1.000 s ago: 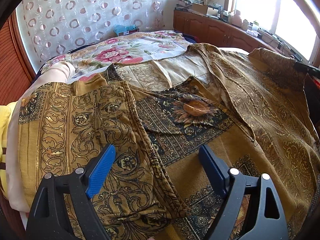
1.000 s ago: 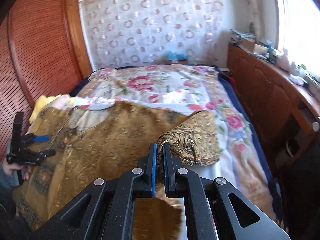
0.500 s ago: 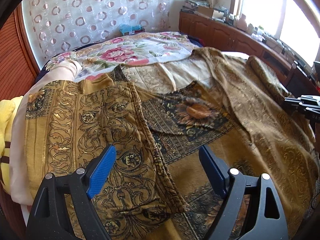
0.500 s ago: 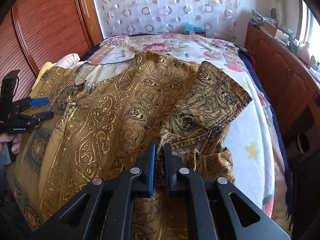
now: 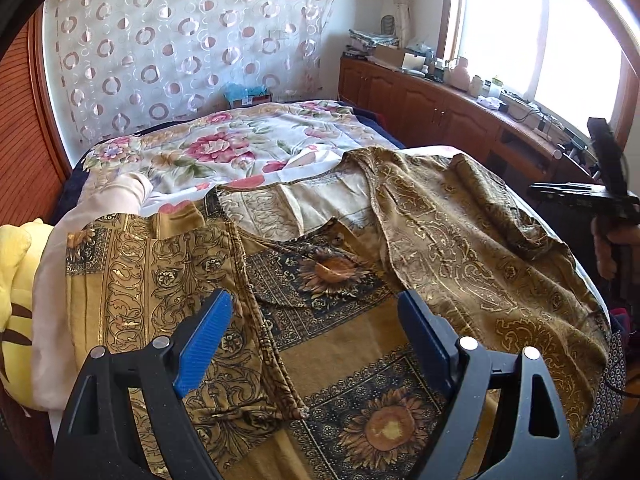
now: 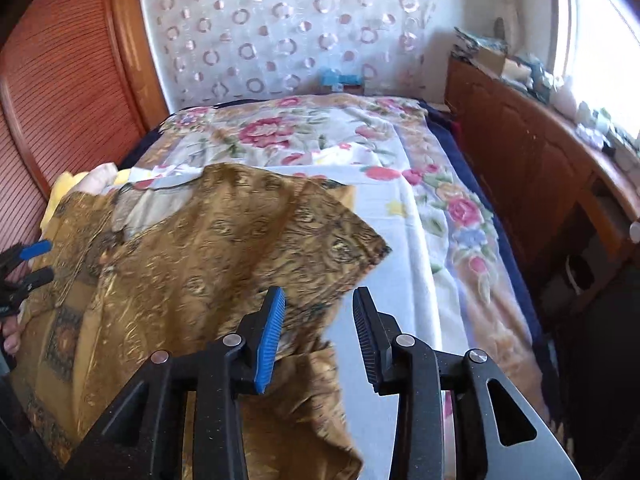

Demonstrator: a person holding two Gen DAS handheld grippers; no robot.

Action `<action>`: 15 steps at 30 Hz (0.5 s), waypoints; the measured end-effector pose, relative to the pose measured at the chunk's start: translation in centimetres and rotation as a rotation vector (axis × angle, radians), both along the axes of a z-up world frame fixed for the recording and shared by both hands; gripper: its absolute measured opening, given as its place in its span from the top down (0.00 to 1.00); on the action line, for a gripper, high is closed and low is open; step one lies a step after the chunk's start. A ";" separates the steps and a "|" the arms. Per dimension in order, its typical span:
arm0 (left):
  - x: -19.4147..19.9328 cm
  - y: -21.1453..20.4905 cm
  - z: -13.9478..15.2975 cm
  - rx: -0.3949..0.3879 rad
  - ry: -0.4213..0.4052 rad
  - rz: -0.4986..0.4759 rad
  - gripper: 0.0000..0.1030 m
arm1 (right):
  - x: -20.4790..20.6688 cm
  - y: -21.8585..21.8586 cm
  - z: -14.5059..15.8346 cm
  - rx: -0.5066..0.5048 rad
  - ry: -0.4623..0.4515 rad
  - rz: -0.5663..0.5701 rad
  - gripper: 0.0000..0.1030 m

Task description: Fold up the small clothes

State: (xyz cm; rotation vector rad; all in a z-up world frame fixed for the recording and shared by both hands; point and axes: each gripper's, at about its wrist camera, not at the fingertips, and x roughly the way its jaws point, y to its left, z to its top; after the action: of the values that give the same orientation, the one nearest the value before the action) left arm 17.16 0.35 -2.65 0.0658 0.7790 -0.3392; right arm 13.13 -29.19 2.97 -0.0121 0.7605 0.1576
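A golden-brown shirt (image 5: pixel 332 272) with sunflower panels lies spread on the bed, its left sleeve and its right side folded in over the middle. My left gripper (image 5: pixel 316 320) hovers open just above the near hem, with nothing between its blue pads. In the right wrist view the same shirt (image 6: pixel 208 264) lies with its folded sleeve pointing right. My right gripper (image 6: pixel 318 320) is over the sleeve's near edge. Its jaws are opening and the pads do not press the cloth. The right gripper (image 5: pixel 576 194) also shows at the bed's right edge, and the left gripper (image 6: pixel 30 264) at the far left.
A floral sheet (image 5: pixel 240 148) covers the bed beyond the shirt. A yellow plush (image 5: pixel 16 280) and a pale pink cloth (image 5: pixel 52 248) lie at the left edge. A wooden cabinet (image 6: pixel 520 152) with clutter runs along the right side, and a slatted wardrobe (image 6: pixel 60 80) stands to the left.
The right gripper went from shut on the shirt's cloth to open, letting go of it; the folded side now lies on the bed. The left gripper rose a little and stayed open.
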 end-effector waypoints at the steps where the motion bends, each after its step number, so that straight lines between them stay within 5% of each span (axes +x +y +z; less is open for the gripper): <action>1: -0.1 -0.1 0.0 0.000 -0.001 0.000 0.16 | 0.7 -0.2 -0.6 0.015 0.012 -0.012 0.64; 10: -0.4 0.6 -0.7 0.013 0.023 0.022 0.16 | 5.6 -2.0 -3.5 0.171 0.097 -0.042 0.64; 11: -0.5 0.7 -0.8 0.012 0.025 0.023 0.16 | 6.1 -2.0 -3.5 0.182 0.100 -0.037 0.68; 13: -0.6 0.9 -0.9 0.013 0.023 0.027 0.16 | 6.7 -1.8 -3.3 0.182 0.105 -0.028 0.92; 15: -0.6 1.1 -0.9 0.006 0.025 0.033 0.16 | 6.8 -0.8 -2.6 0.148 0.066 0.008 0.95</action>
State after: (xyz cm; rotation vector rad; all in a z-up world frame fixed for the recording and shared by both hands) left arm 16.55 1.44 -3.52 0.0548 0.8048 -0.3064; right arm 19.90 -30.03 0.39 0.1312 0.8135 0.2225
